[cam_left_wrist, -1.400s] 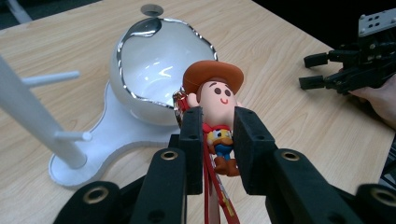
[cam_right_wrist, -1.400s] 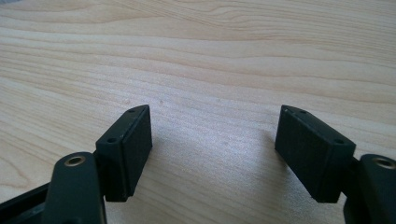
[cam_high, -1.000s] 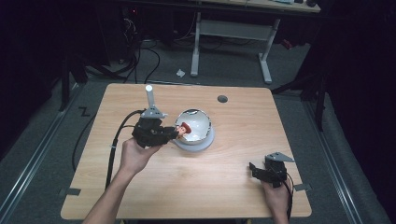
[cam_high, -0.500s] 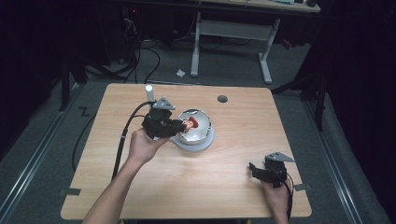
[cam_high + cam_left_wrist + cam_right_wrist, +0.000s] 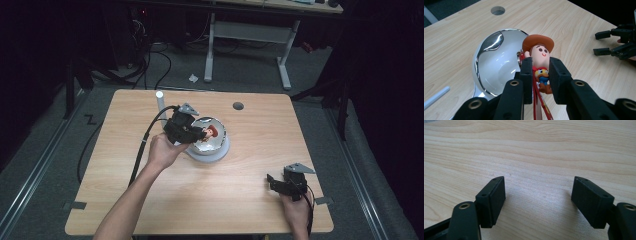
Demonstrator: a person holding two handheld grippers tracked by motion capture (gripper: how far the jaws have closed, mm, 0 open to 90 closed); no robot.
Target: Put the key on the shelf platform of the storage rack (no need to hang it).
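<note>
Now | left gripper [image 5: 539, 75] clamps cowboy figure [image 5: 539, 62] over bowl [image 5: 496, 62] | right gripper [image 5: 539, 202] wide | tube [image 5: 160, 102] maybe upright

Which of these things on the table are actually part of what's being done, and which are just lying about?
In use:
- left gripper, shut on the cowboy figure
- cowboy figure, held over the bowl's rim
- shiny bowl

Lying about:
- white tube, standing behind the bowl
- round hole in the table
- right gripper, open, nothing between its jaws
</note>
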